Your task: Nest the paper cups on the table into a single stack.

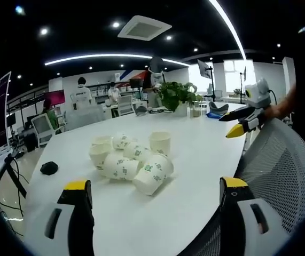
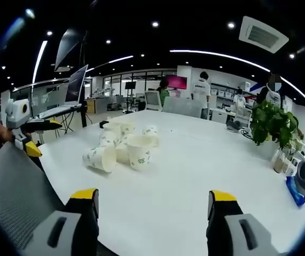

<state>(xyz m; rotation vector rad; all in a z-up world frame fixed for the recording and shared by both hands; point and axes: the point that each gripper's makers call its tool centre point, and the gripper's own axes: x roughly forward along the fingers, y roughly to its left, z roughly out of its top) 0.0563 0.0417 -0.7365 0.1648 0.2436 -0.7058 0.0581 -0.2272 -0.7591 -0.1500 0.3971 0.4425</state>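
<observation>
Several white paper cups with green print lie in a loose heap [image 1: 128, 159] on the white table [image 1: 200, 154]. One cup [image 1: 160, 142] stands upright at the heap's far side, and another [image 1: 151, 176] lies on its side nearest me. In the right gripper view the same heap [image 2: 121, 145] sits left of centre, with a lying cup [image 2: 100, 158] at its near edge. My left gripper [image 1: 155, 194] is open and well short of the cups, with nothing in it. My right gripper [image 2: 153, 200] is open too, also away from the heap. Each gripper shows in the other's view, held over a chair: right [image 1: 233, 124], left [image 2: 41, 137].
A grey mesh chair back [image 1: 280, 170] stands at the table's near edge, also seen at the left [image 2: 13, 186]. A small black object [image 1: 49, 168] lies left of the cups. A potted plant [image 1: 176, 96] and a blue item [image 2: 296, 186] sit at the far end. People stand at desks behind.
</observation>
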